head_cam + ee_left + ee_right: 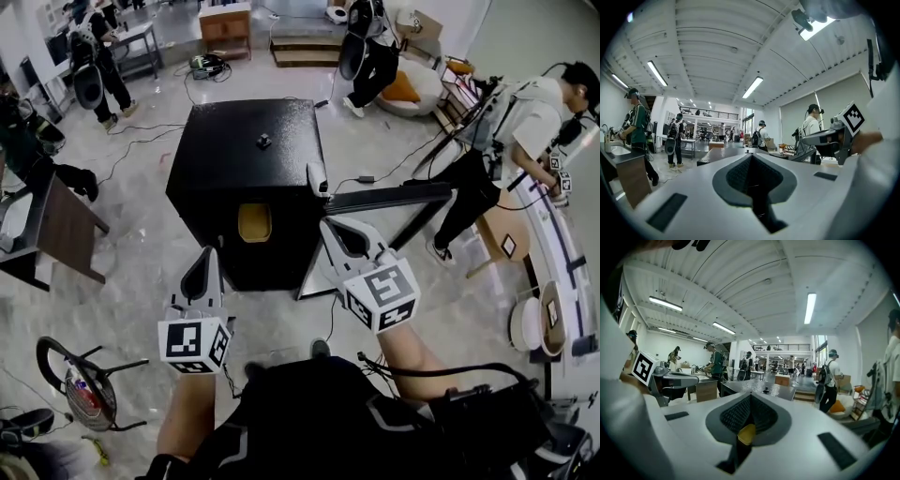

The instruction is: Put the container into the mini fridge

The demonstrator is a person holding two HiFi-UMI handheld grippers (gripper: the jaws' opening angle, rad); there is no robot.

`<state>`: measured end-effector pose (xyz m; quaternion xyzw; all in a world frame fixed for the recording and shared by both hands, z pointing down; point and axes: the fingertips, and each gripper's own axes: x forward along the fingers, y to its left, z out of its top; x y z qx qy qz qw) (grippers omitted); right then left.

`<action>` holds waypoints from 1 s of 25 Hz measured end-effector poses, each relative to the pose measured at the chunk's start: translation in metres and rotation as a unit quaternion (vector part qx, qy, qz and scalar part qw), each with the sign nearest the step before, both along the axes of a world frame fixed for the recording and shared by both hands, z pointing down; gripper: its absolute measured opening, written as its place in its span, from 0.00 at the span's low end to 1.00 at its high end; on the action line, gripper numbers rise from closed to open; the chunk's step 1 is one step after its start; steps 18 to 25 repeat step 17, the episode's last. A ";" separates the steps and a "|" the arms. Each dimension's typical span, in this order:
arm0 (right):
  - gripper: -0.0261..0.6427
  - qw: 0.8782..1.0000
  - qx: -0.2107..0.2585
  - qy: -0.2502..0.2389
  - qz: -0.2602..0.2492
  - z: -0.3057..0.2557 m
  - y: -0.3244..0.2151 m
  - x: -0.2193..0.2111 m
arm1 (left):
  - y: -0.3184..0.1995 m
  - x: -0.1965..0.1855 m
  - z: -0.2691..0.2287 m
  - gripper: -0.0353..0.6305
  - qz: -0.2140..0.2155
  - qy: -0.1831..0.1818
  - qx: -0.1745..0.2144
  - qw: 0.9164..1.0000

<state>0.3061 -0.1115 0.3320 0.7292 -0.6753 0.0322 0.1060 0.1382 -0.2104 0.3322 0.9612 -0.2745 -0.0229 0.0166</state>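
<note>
A black mini fridge (pixel 246 159) stands on the floor ahead with its door (pixel 389 197) swung open to the right. A yellow container (pixel 254 223) sits inside the fridge's open front. My left gripper (pixel 208 255) is shut and empty, held just short of the fridge's lower left. My right gripper (pixel 328 223) is shut too, with nothing in it, pointing at the open front from the right. In the right gripper view the yellow container (pixel 746 433) shows past the shut jaws of the gripper (pixel 750 397). The left gripper view has its gripper (pixel 752 157) aimed over the fridge top (pixel 722 154).
A small dark object (pixel 264 141) rests on the fridge top. A wooden table (pixel 66 230) stands at the left and a toppled chair (pixel 80 380) at lower left. Cables (pixel 141 141) trail over the floor. A person (pixel 525 131) works at a counter on the right; others stand further back.
</note>
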 end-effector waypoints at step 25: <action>0.06 1.000 0.009 -0.010 -0.004 -0.004 -0.001 0.007 | 0.005 0.002 -0.023 0.07 -0.017 0.003 0.043 0.999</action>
